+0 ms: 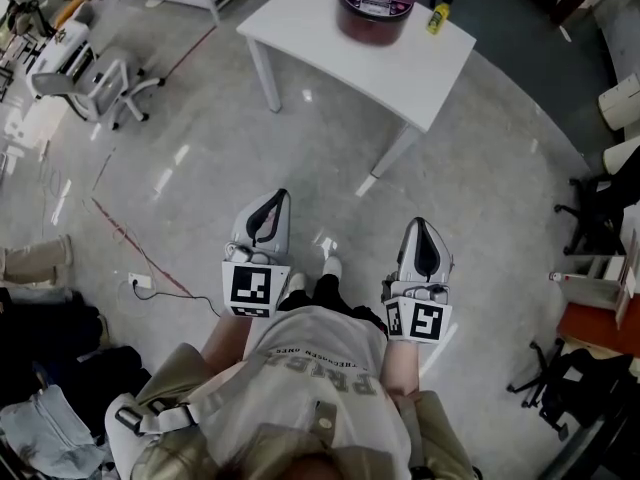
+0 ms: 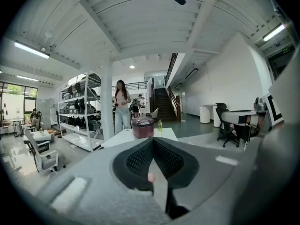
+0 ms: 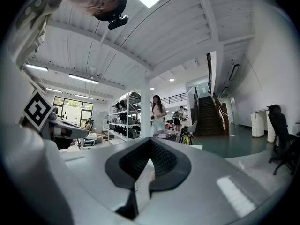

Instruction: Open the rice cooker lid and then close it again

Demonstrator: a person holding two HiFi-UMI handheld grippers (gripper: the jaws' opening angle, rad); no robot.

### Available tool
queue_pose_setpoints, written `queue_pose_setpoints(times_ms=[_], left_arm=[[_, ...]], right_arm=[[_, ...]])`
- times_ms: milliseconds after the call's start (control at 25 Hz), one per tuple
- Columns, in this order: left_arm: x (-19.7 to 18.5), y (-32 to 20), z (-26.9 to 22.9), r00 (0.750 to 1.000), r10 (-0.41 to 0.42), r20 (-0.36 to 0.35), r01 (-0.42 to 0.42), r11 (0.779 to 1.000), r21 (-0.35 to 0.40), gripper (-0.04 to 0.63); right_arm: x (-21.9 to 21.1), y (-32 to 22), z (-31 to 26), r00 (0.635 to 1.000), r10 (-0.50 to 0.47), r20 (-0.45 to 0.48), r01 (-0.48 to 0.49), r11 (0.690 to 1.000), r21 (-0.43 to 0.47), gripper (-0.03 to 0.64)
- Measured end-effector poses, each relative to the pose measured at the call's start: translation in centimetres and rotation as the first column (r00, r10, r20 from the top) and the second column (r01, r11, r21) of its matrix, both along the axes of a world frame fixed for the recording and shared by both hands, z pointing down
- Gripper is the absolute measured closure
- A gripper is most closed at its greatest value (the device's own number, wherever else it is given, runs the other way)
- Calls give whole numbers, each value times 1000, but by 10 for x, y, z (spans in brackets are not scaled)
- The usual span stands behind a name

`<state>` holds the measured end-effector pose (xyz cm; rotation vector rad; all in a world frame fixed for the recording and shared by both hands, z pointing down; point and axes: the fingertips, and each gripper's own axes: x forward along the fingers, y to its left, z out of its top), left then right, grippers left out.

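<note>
From the head view, the rice cooker (image 1: pixel 375 3) sits lid down on the far side of the white table (image 1: pixel 305 28), beside a yellow bottle (image 1: pixel 437 16). It is well apart from the left gripper (image 1: pixel 280 200) and right gripper (image 1: pixel 420 226), which are carried in front of the body, likely for the walk up. Open floor lies between them and the table, and an office chair (image 1: pixel 100 86) stands off to the side. In the left gripper view the jaws are together and empty, with the cooker dead ahead. The right gripper view shows the same, its jaws pressed together on nothing.
</note>
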<state>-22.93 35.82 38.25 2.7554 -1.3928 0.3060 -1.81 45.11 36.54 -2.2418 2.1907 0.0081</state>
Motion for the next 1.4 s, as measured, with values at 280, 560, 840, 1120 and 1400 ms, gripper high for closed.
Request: queue_pose_setpoints(times_ms=[280,560,840,1120,1400], left_arm=[[31,-14,1,1000,-5,11,5,1000,-6,584],[63,-32,-3,1000,-14,21,13,1000,5,422],[79,-48,-3,998,-31,47,30,1000,3,385],[89,-65,2,997,-21,77,22,1000,-17,385],[94,-99,13,996,2,91,1,999,-32,385]], right_arm=[[31,-14,-1,997,-19,69,18,1000,20,615],[55,-41,-5,990,-98,97,95,995,39,457],[72,-63,-4,988,-124,97,120,992,38,405],[84,-82,2,985,-122,118,120,992,24,396],[88,-112,9,987,-105,122,105,994,11,387]])
